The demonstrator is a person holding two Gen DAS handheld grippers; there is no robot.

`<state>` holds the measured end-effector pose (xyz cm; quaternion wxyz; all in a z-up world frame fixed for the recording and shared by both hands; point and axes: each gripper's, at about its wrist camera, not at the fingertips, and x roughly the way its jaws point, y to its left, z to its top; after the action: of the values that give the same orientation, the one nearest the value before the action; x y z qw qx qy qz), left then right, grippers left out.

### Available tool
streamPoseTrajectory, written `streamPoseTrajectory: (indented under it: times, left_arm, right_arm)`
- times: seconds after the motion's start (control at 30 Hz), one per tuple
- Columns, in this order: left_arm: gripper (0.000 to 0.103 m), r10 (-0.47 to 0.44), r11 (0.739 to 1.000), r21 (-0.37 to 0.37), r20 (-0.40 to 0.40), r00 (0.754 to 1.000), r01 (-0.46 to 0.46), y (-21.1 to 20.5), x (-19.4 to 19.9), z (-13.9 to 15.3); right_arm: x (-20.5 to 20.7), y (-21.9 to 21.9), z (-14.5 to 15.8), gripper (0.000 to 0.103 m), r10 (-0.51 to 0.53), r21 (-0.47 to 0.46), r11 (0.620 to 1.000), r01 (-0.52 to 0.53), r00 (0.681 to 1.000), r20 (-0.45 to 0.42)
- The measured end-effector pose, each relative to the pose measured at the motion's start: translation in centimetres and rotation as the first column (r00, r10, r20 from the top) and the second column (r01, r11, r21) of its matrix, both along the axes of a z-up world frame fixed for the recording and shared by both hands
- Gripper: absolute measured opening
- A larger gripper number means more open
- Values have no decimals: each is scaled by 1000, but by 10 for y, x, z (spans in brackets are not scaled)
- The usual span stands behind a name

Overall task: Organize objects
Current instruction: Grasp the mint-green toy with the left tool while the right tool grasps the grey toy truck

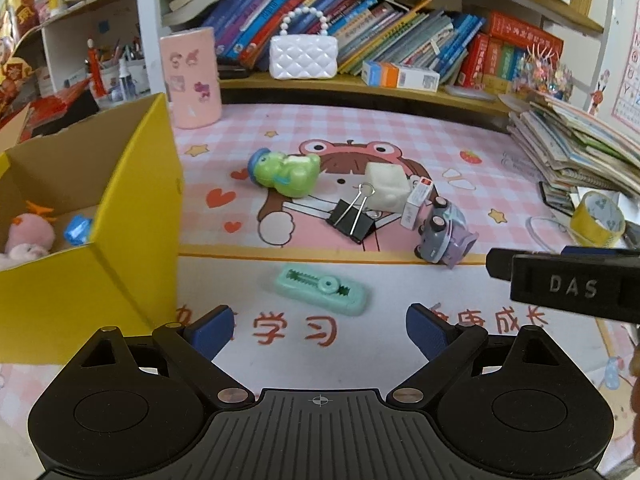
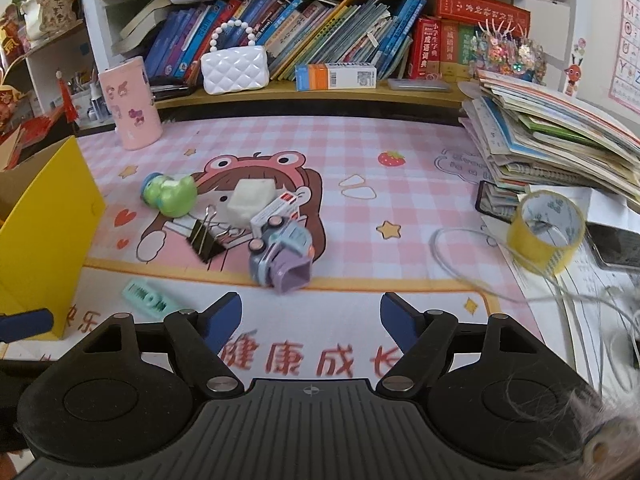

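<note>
On the pink desk mat lie a green frog toy point(image 1: 285, 173) point(image 2: 171, 195), a white cube point(image 1: 388, 187) point(image 2: 250, 200), a black binder clip point(image 1: 352, 218) point(image 2: 205, 238), a small white box point(image 1: 417, 200) point(image 2: 277, 208), a toy car on its side point(image 1: 444, 233) point(image 2: 282, 255) and a mint correction tape point(image 1: 322, 288) point(image 2: 146, 295). My left gripper point(image 1: 320, 332) hovers open just short of the correction tape, nothing between its blue pads. My right gripper point(image 2: 311, 322) is open and empty, the toy car just beyond it. The yellow box point(image 1: 132, 216) point(image 2: 48, 232) at left holds a pink plush point(image 1: 28, 236) and a blue item point(image 1: 78, 230).
A pink cylinder point(image 1: 192, 76) and a white quilted purse point(image 1: 303, 56) stand at the back by a shelf of books. A stack of books point(image 2: 560, 140), a yellow tape roll point(image 2: 546, 230) and a loose wire point(image 2: 480, 276) crowd the right side. The right gripper's body point(image 1: 568, 280) shows in the left wrist view.
</note>
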<state>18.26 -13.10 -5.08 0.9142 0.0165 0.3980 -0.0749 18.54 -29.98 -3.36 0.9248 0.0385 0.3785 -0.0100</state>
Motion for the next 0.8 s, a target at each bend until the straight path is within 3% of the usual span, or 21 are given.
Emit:
streamPoseTrajectory:
  times: [0.27, 0.4, 0.8]
  left_arm:
    - [92, -5, 999, 42, 0, 1000, 5, -12, 32, -23]
    - [82, -24, 996, 80, -13, 1000, 25, -16, 41, -36]
    - [79, -64, 995, 71, 13, 998, 63, -15, 48, -44]
  right_arm:
    - [26, -8, -4, 75, 58, -4, 998, -58, 998, -13]
    - [37, -9, -9, 75, 95, -7, 995, -95, 995, -24]
    - [69, -3, -27, 78, 197, -16, 980, -198, 979, -50]
